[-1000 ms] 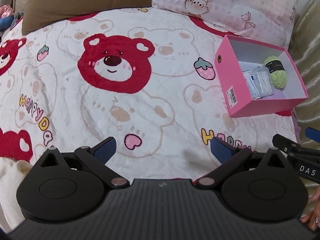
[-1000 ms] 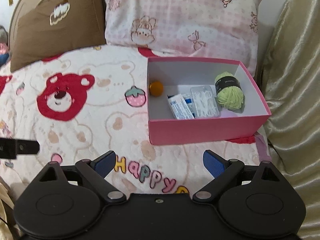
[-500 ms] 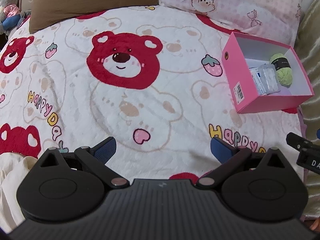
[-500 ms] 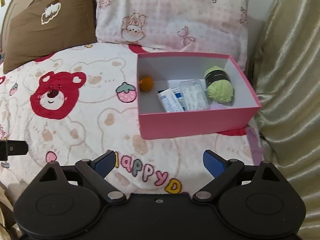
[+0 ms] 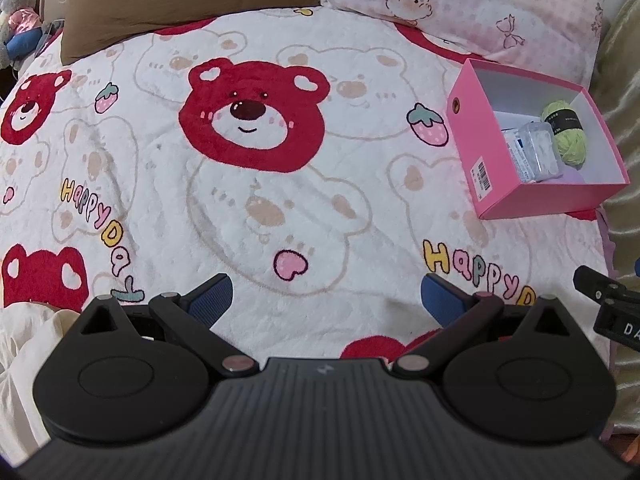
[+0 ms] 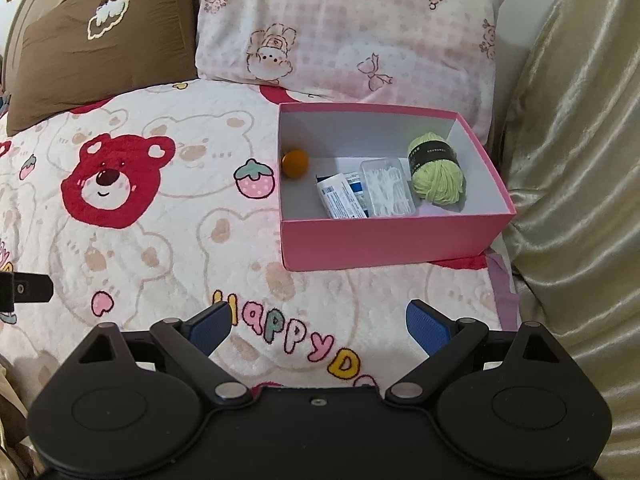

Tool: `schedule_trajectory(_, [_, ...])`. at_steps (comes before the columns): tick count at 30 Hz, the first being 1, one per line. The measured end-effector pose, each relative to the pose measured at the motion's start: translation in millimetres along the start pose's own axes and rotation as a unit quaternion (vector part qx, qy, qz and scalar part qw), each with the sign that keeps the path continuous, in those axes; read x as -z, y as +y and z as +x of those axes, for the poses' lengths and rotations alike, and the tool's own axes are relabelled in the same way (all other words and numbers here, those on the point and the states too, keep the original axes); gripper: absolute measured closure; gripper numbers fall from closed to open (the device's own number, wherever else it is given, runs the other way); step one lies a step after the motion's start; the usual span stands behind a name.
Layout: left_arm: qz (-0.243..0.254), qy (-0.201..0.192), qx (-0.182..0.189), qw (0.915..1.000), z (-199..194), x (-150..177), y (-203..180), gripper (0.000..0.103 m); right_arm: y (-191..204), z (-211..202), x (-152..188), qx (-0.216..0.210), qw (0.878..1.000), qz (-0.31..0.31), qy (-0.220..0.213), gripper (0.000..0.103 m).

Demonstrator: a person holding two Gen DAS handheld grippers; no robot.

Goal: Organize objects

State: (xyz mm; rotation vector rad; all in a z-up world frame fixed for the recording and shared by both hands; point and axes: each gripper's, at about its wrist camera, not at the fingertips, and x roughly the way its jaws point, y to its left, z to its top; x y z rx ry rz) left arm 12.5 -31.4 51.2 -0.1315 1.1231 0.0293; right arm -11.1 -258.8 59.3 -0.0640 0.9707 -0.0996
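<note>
Pink box (image 6: pixel 384 236) sat at blanket's (image 5: pixel 248 216) right edge, holding yarn (image 6: pixel 438 172), orange ball (image 6: pixel 295 163), packets. Both grippers (image 5: pixel 326 300) (image 6: pixel 318 326) had backed away since a second earlier, jaws wide, empty; sorting looked finished.

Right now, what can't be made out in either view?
- Orange ball: absent from the left wrist view, hidden behind the pink box wall.
- White tube: print too small to read.
- Yarn: label text too small.
- Right gripper: cut off by the left view's edge.
</note>
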Motion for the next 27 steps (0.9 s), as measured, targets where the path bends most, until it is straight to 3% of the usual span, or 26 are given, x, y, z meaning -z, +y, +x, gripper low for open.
schedule_trajectory(27, [0.015, 0.005, 0.004, 0.9999, 2.9, 1.0, -4.6, 0.001, -9.5, 0.1, 6.0, -0.004, 1.000, 0.016, 0.002, 0.007])
